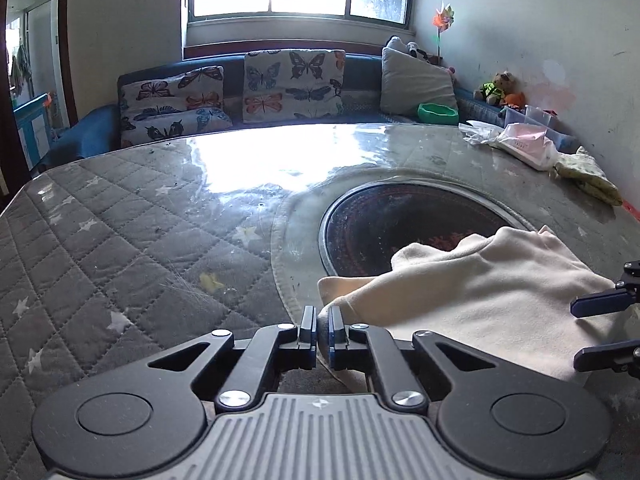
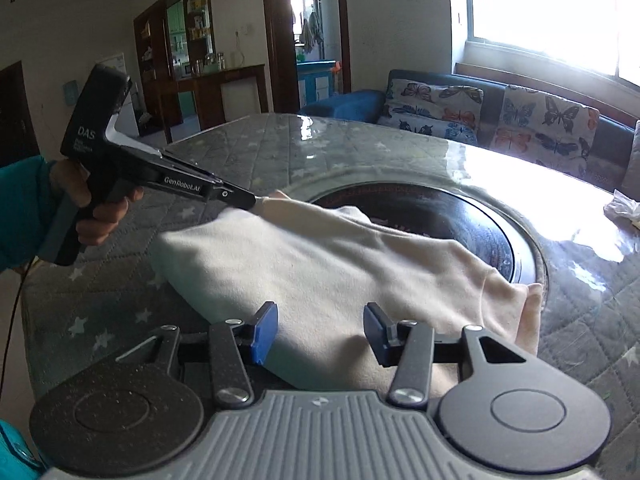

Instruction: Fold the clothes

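A cream garment (image 1: 480,292) (image 2: 320,264) lies bunched on the quilted grey table cover (image 1: 120,240), partly over a round dark inset (image 1: 380,224) (image 2: 460,216). My left gripper (image 1: 321,312) is shut on the garment's near left corner; in the right wrist view its tip (image 2: 252,200) pinches the far edge of the cloth and lifts it slightly. My right gripper (image 2: 322,316) (image 1: 574,332) stands open at the garment's other side. Cloth lies between and under its blue pads (image 2: 266,330), which do not press on it.
A hand in a teal sleeve (image 2: 24,208) holds the left gripper. Plastic bags (image 1: 520,142) and a yellow-green cloth (image 1: 592,176) lie at the table's far right. A sofa with butterfly cushions (image 1: 292,84) and a green bowl (image 1: 438,113) stands behind the table.
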Motion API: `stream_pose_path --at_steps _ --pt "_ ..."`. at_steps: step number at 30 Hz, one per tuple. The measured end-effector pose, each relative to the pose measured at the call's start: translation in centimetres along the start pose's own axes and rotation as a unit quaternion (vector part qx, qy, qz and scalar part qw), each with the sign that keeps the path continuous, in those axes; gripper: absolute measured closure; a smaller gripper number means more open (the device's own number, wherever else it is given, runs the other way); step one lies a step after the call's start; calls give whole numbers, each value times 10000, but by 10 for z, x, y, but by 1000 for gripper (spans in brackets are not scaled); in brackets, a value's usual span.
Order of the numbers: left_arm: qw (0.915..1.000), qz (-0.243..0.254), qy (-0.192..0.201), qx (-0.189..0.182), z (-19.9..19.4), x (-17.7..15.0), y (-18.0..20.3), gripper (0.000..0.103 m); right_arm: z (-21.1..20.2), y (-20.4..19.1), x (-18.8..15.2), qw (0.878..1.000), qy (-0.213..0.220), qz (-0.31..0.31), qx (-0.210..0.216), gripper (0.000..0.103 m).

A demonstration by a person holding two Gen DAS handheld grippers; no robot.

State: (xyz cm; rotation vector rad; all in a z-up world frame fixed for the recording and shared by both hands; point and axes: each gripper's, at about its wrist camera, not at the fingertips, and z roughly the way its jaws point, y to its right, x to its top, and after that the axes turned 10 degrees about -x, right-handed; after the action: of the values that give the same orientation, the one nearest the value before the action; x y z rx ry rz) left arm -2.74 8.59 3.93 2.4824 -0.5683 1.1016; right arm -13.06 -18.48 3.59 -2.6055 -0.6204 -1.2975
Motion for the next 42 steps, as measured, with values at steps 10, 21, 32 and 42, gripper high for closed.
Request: stream_pose_path --at_steps 10,21,32,42 --pt "9999 -41 30 148 -1 1 -2 86 -31 22 -9 9989 -69 427 -193 55" --pt "9994 74 288 -176 -25 11 30 86 -42 55 -18 9941 -79 962 -491 55" --pt "9881 770 -27 -1332 -2 -10 117 86 19 48 10 9968 -42 239 -767 49" --pt "9833 908 -234 -1557 7 -29 124 86 36 72 8 9904 -110 152 -1370 44"
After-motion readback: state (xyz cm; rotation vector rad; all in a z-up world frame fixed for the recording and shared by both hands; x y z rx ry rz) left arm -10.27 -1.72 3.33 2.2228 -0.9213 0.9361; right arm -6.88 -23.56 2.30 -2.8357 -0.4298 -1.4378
